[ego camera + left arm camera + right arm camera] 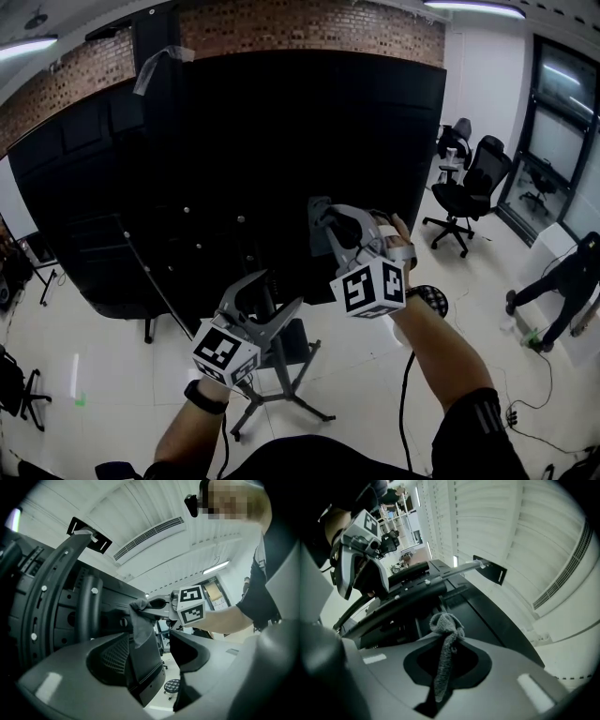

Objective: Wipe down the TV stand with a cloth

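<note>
Left forearm [183,436]: rises from the bottom edge, bare, with a black wristband [206,397] at the wrist; held low and near the body.
Left gripper [279,292]: points up and away toward the TV stand, marker cube nearest the camera. Its own view shows the 2 jaws [161,644] parted, with nothing between them; a black panel of the stand and pale floor show through the gap.
TV stand [291,398]: a wheeled base and column under a large black screen [281,141], seen from the back. The left gripper view shows a curved black bracket [47,597] studded with screws.
Cloth [443,625]: grey, knitted, bunched at the tip, hanging out beyond the right jaws. It lies against or just beside the dark rear hardware of the stand; contact cannot be told. From the left gripper view, the cloth [142,625] droops in front of the black panel.
Right gripper [328,225]: held higher than the left, aimed up and left at the back of the screen. In its own view the 2 jaws [447,667] are closed on the cloth, pinching its lower length.
Right forearm [450,361]: enters from the lower right, extended up and forward, dark sleeve at the elbow.
Office chairs [473,183]: 2, black, well apart from the stand, at right.
Person [562,281]: in dark clothes, bent toward the floor at the far right.
</note>
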